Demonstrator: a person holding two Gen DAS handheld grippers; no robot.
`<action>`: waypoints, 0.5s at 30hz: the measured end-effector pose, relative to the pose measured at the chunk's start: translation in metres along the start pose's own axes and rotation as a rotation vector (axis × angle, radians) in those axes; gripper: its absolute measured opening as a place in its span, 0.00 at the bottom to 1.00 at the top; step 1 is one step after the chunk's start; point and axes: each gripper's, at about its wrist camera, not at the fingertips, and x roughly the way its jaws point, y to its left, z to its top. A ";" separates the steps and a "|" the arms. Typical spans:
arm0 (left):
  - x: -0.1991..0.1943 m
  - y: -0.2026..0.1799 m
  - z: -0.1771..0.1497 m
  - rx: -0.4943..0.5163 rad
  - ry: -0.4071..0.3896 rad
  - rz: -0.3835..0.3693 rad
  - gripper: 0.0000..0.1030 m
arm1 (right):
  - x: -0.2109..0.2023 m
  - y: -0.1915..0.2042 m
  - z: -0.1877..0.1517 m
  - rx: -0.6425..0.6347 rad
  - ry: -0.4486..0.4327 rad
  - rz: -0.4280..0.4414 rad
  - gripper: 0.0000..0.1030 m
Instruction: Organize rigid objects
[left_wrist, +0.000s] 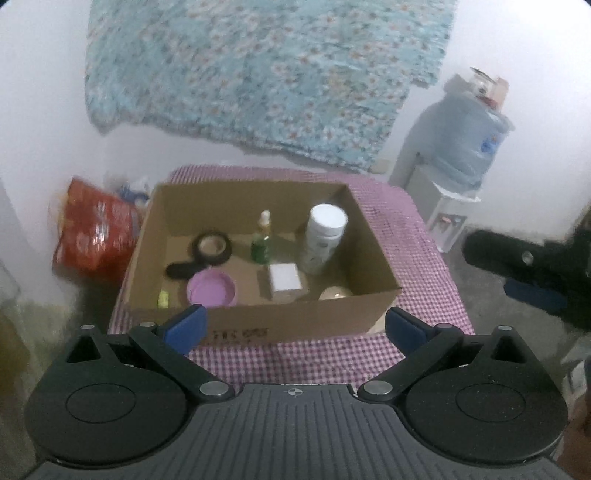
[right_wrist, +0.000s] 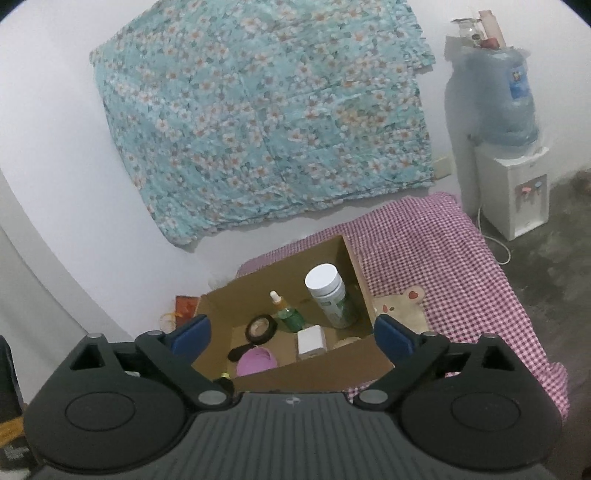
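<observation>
Sitting on a table draped in a purple checked cloth (left_wrist: 413, 236), an open cardboard box (left_wrist: 295, 321) holds the sorted things. Inside it, a white jar (left_wrist: 323, 240) with a white lid stands upright near the right wall, and a small green dropper bottle (left_wrist: 263, 240) stands upright just to its left. A roll of black tape (left_wrist: 213, 248) lies flat toward the left, with a flat black oval piece (left_wrist: 181, 270) in front of it. A round purple lid (left_wrist: 211, 288) lies near the front wall, a small white box (left_wrist: 284, 277) sits to its right, and a pale rounded thing (left_wrist: 335, 293) shows in the front right corner; what it is cannot be told. A small yellow-green item (left_wrist: 163, 299) lies in the front left corner. The left gripper (left_wrist: 295, 325) hovers before the box's front wall with its blue-padded fingers spread wide and nothing between them. The right gripper (right_wrist: 291, 334) likewise stands wide open and empty, above the near corner of the box, and part of it shows at the right edge of the left wrist view. From the right wrist view the same jar (right_wrist: 328, 295), dropper bottle (right_wrist: 288, 314), tape (right_wrist: 261, 328), white box (right_wrist: 311, 341) and purple lid (right_wrist: 256, 362) appear inside the box (right_wrist: 317, 373). A flowered blue cloth (right_wrist: 258, 122) hangs on the wall behind, a water dispenser (right_wrist: 509, 177) stands to the right of the table, and a red bag (left_wrist: 96, 229) sits on the floor to the left.
</observation>
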 end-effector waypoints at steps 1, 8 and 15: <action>0.000 0.006 -0.001 -0.018 0.004 0.004 1.00 | 0.002 0.003 -0.001 -0.007 0.003 -0.005 0.97; 0.002 0.034 -0.002 -0.045 0.029 0.075 1.00 | 0.023 0.017 -0.014 -0.040 0.047 -0.077 1.00; 0.008 0.051 0.000 -0.056 0.030 0.098 1.00 | 0.043 0.028 -0.026 -0.102 0.101 -0.150 1.00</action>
